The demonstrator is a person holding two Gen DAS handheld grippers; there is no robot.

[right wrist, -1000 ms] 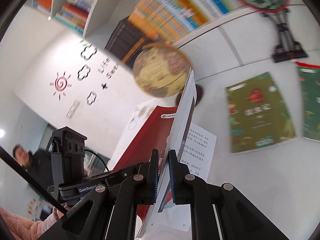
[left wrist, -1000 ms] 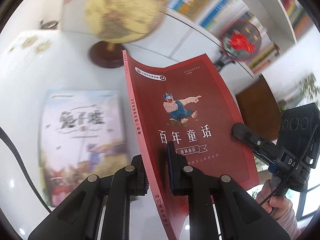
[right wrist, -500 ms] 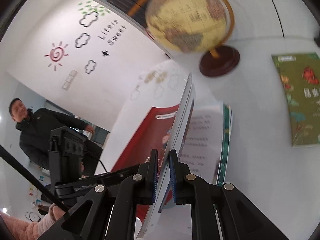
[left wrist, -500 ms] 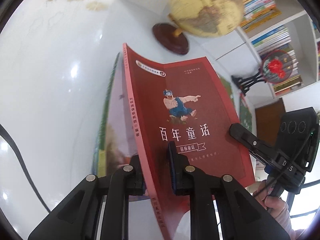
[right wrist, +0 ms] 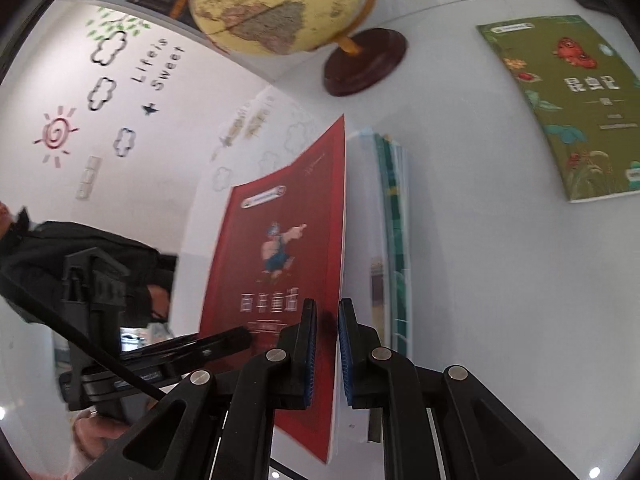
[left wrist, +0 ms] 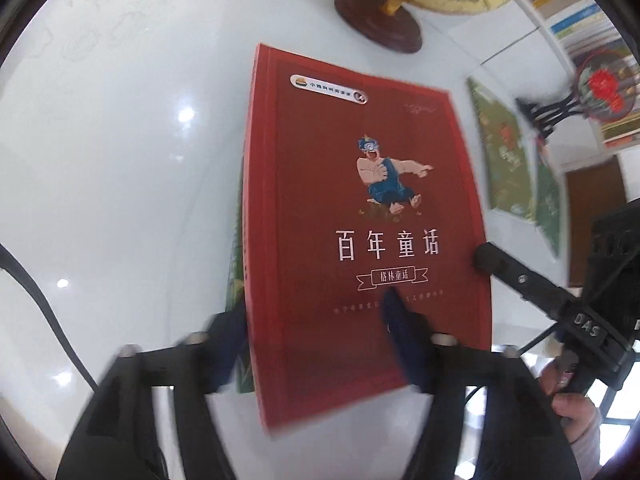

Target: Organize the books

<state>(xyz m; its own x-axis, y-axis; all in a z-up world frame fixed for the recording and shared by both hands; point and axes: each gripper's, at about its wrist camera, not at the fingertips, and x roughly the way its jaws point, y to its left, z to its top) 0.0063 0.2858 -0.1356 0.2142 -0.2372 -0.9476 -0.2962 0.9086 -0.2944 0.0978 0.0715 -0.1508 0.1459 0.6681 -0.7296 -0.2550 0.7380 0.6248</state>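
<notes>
A red book [left wrist: 360, 216] with a cartoon man on its cover lies almost flat on another book, whose green edge [left wrist: 236, 272] shows at the left. My left gripper [left wrist: 316, 340] straddles the red book's near end. Its jaws are opening, and the blurred fingers stand apart from the spine and the cover. My right gripper [right wrist: 326, 340] is shut on the red book [right wrist: 280, 248] at its open edge, which it holds slightly raised above the lower book [right wrist: 394, 240]. In the left wrist view the right gripper [left wrist: 482, 258] shows at the book's right edge.
A globe [right wrist: 280, 0] on a dark wooden base [left wrist: 380, 20] stands behind the stack. Two green books [left wrist: 504, 152] [left wrist: 548, 200] lie flat to the right on the white table [left wrist: 120, 160]. A red fan ornament [left wrist: 600, 84] and bookshelves are beyond. A person in black [right wrist: 80, 248] sits at left.
The red book went from held up and tilted to lying down on the other book. Both grippers moved lower. The left jaws, shut on its spine before, have spread apart.
</notes>
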